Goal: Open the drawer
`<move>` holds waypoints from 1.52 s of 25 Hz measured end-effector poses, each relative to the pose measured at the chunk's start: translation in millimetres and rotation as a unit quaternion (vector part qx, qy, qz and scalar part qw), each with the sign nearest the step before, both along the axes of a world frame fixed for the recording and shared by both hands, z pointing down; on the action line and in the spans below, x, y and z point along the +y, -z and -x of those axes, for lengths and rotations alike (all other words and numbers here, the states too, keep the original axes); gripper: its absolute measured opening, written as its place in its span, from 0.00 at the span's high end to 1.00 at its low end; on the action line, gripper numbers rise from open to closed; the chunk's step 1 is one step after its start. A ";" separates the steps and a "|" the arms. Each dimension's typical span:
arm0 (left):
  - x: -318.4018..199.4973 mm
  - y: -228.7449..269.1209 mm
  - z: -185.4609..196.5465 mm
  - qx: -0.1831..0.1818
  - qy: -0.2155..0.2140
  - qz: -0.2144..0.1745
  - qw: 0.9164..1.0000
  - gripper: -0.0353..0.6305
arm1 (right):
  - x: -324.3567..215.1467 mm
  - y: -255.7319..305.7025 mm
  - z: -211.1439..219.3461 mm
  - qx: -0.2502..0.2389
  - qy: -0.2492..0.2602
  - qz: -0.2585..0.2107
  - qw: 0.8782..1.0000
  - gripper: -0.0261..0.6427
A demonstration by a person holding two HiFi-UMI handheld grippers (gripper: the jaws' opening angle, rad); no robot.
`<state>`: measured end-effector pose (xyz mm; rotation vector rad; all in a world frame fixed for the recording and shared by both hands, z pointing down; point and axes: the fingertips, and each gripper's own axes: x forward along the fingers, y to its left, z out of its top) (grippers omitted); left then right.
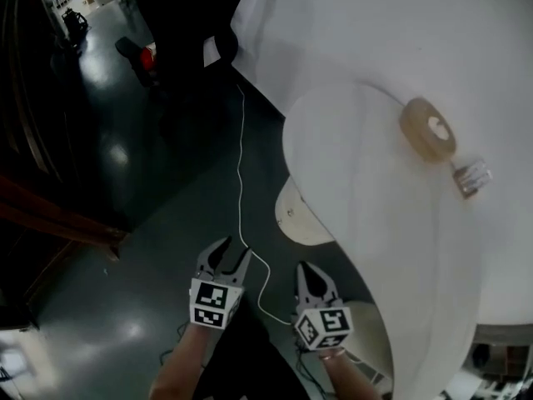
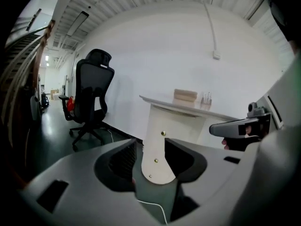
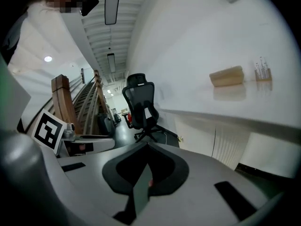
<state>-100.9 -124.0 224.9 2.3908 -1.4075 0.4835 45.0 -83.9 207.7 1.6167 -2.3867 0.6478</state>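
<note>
A cream drawer unit (image 1: 293, 215) stands under the curved white table (image 1: 366, 190), just beyond both grippers. In the left gripper view its front (image 2: 157, 147) carries a column of small brass knobs (image 2: 162, 133) and shows in the gap between the jaws. My left gripper (image 1: 234, 251) (image 2: 150, 145) is open and holds nothing; it hangs above the dark floor, short of the unit. My right gripper (image 1: 305, 270) (image 3: 146, 146) is beside it with its fingertips together and nothing between them. The right gripper view looks along the white panels (image 3: 202, 135) under the tabletop.
A white cable (image 1: 241, 165) runs across the dark floor towards the grippers. A black office chair (image 2: 91, 98) (image 3: 141, 107) stands further back. A roll of tape (image 1: 427, 129) and a small clear object (image 1: 471, 176) lie on the tabletop. Wooden stairs (image 3: 61, 95) rise at the left.
</note>
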 end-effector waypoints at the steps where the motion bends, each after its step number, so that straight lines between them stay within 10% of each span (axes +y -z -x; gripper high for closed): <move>1: -3.3 -17.6 -5.3 0.001 -0.004 0.003 1.000 0.69 | -2.6 -15.6 -2.9 0.002 -0.002 0.002 1.000 0.96; 14: -51.0 -241.9 -60.8 -0.012 -0.048 0.016 0.999 0.68 | -36.0 -210.9 -30.1 0.013 -0.008 -0.006 1.000 0.96; 38: -136.9 -503.4 -130.6 -0.029 -0.129 0.042 0.990 0.68 | -102.0 -440.6 -63.6 0.062 -0.045 -0.027 0.997 0.96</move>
